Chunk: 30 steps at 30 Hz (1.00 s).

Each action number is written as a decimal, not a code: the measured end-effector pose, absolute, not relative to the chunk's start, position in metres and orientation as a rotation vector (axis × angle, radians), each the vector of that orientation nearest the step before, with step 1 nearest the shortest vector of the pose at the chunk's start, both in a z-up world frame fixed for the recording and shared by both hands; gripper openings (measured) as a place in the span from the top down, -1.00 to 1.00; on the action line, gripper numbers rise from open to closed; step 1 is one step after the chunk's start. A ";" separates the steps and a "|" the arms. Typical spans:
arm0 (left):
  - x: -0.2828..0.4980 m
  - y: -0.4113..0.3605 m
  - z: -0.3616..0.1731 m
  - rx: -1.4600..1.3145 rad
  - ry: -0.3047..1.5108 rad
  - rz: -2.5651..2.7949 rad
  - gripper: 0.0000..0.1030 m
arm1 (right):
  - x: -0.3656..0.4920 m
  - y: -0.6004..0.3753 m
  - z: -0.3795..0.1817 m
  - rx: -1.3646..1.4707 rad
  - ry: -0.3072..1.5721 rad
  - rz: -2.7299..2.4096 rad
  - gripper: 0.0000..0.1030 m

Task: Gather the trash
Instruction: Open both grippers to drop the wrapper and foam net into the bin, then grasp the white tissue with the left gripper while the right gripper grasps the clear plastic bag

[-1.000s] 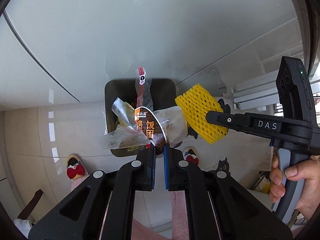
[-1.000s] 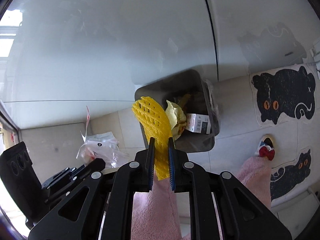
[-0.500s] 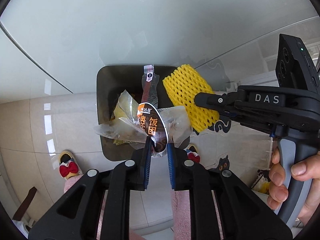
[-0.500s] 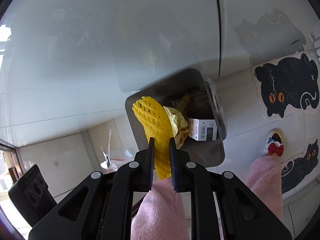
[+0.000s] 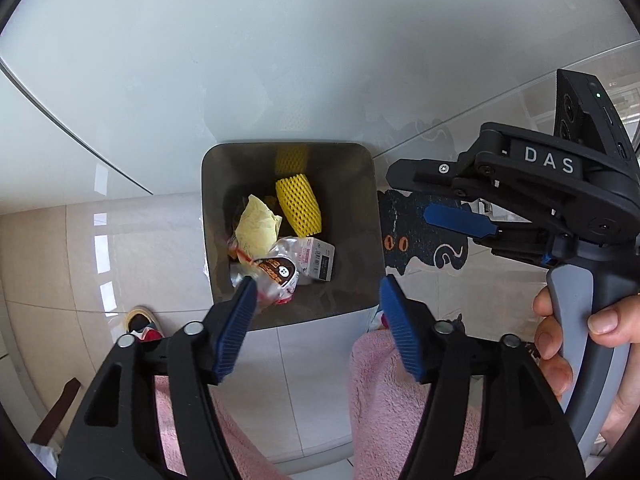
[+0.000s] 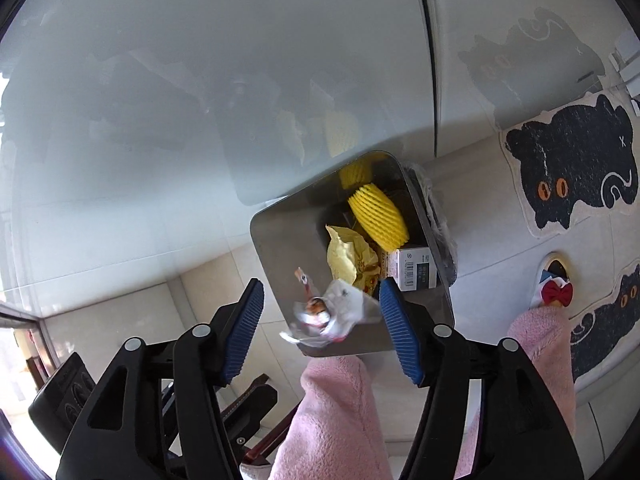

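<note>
A grey metal trash bin stands on the tiled floor below both grippers. Inside it lie a yellow foam net, a crumpled yellow paper, a small white box and a clear rice-ball wrapper. My left gripper hangs over the bin, its jaws opening with nothing between the pads. My right gripper hangs beside it, jaws also opening and empty; it also shows in the left wrist view.
A white glossy cabinet front rises behind the bin. Black cat-shaped mats lie on the floor to the right. Pink fleece trouser legs and slippers with red bows stand near the bin. A hand grips the right gripper's handle.
Both grippers went from shut to open. The wrapper left the left gripper and the yellow foam net left the right one; both now lie in the bin. Both grippers sank slightly.
</note>
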State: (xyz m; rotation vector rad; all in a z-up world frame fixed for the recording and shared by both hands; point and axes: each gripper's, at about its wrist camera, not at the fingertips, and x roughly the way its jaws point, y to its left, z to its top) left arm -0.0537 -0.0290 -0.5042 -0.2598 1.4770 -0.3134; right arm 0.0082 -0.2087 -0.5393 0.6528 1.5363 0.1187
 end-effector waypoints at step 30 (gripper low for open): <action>-0.040 0.004 -0.245 -0.208 1.069 -0.284 -0.84 | -0.007 -0.262 -0.249 0.389 1.132 0.209 -0.93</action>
